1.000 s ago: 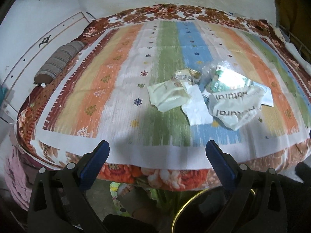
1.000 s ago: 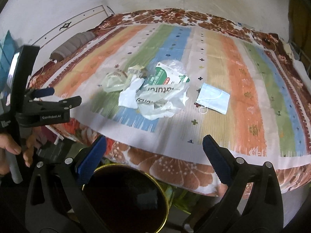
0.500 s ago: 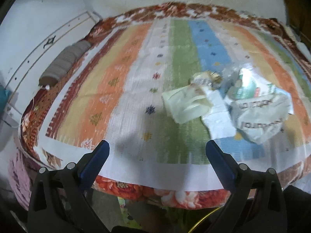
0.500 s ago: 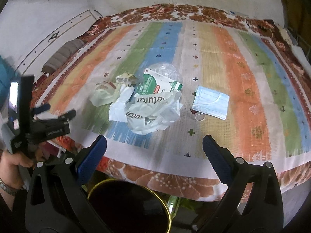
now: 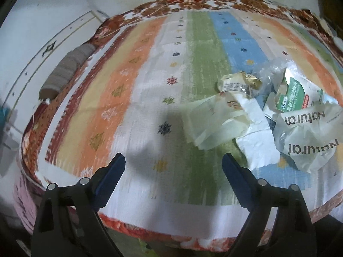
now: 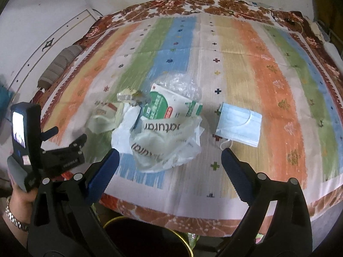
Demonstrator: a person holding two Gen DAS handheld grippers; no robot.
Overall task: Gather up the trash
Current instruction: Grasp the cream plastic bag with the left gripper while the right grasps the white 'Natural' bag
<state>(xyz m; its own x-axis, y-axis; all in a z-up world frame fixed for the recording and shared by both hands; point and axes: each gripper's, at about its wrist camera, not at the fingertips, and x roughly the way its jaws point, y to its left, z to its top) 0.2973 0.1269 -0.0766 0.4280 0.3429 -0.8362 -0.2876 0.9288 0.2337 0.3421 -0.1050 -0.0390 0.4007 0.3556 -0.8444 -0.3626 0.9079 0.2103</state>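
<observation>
1. While the left gripper [image 5: 173,167] hovers wide open and empty, the crumpled pale paper wrapper [image 5: 214,124] lies at one o'clock – a shallow pinch could snag the striped woven bedspread [image 5: 137,98].
2. Right gripper [image 6: 170,161], jaws spread and empty, faces the white crinkled plastic bag [image 6: 165,141] at twelve, the light-blue pleated face mask [image 6: 239,126] at two – thin film may slip free.

The gold-rimmed bin [image 6: 148,235] is mostly hidden below the bed [image 6: 193,212]; the printed bag [image 5: 308,132] is cut off at the frame's edge.
</observation>
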